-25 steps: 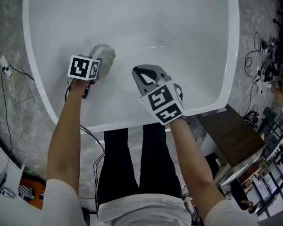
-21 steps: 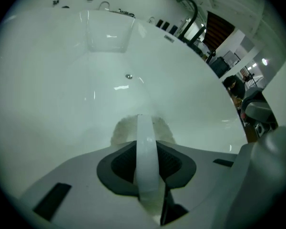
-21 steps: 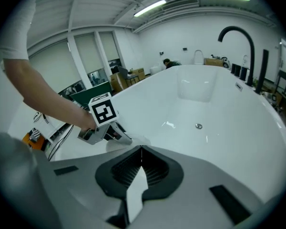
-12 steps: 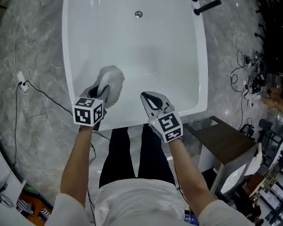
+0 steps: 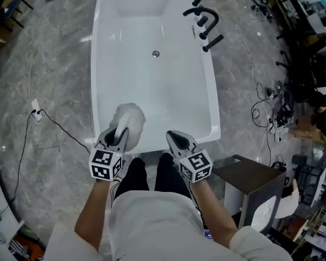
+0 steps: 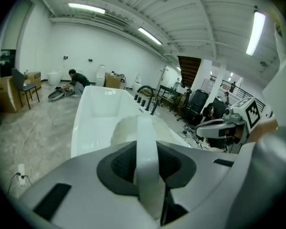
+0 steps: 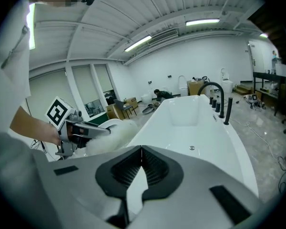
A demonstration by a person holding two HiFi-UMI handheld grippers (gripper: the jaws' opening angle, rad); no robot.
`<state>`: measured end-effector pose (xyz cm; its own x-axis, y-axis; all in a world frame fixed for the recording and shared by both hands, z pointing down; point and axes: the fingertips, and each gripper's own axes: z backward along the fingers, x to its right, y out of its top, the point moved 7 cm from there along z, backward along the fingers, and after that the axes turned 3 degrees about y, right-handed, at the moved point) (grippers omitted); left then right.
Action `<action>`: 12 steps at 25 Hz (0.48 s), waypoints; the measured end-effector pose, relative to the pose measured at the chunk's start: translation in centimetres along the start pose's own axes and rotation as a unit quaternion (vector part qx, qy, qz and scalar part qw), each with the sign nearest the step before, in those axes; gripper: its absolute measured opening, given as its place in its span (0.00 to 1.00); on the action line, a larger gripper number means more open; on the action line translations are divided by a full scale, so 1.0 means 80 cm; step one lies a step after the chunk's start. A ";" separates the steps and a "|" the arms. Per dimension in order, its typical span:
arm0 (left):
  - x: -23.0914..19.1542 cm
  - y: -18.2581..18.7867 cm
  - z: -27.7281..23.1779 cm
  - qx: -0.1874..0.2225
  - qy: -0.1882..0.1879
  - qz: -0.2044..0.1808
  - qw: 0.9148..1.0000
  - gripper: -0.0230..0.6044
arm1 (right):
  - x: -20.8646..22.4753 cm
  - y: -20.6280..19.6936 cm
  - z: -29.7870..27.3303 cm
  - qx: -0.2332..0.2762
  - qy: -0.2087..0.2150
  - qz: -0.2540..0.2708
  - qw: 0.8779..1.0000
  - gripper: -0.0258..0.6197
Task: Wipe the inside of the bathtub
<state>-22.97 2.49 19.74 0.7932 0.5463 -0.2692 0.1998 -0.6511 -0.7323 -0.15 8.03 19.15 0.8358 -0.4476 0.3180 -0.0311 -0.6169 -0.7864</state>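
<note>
A long white bathtub [image 5: 168,91] is seen on a grey marble floor [image 5: 54,64], with a black faucet set [image 5: 204,20] mounted at its far right rim. A fluffy white wiping pad [image 5: 129,118] is clamped in the left gripper [image 5: 119,135] over the tub's near end. The right gripper [image 5: 175,139] is held just beside it, its jaws pressed together on nothing.

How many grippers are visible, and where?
2. The left gripper, over the near end of the bathtub, is shut on a fluffy white pad; the right gripper, beside it, is shut and empty.
</note>
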 end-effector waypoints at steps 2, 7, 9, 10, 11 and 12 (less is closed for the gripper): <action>0.006 0.011 0.020 0.018 0.010 -0.004 1.000 0.19 | -0.007 0.009 0.011 0.007 0.009 0.011 1.000 0.07; 0.030 0.033 0.063 0.065 0.034 -0.004 0.997 0.19 | -0.014 0.032 0.039 0.032 0.022 0.029 0.999 0.07; 0.048 0.044 0.072 0.083 0.038 -0.003 0.996 0.19 | -0.007 0.044 0.053 0.044 0.026 0.035 0.998 0.07; 0.056 0.049 0.074 0.091 0.040 -0.003 0.995 0.19 | -0.003 0.050 0.059 0.049 0.028 0.038 0.998 0.07; 0.064 0.053 0.075 0.098 0.042 -0.004 0.994 0.19 | 0.000 0.055 0.064 0.053 0.030 0.042 0.997 0.07; 0.070 0.057 0.077 0.104 0.046 -0.004 0.994 0.19 | 0.003 0.060 0.067 0.057 0.032 0.046 0.997 0.07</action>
<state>-21.14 5.79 11.03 0.8431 0.4944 -0.2114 0.0909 -0.5185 -0.8502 2.83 8.44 12.56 0.7950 -0.5420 0.2723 -0.0402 -0.4951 -0.8679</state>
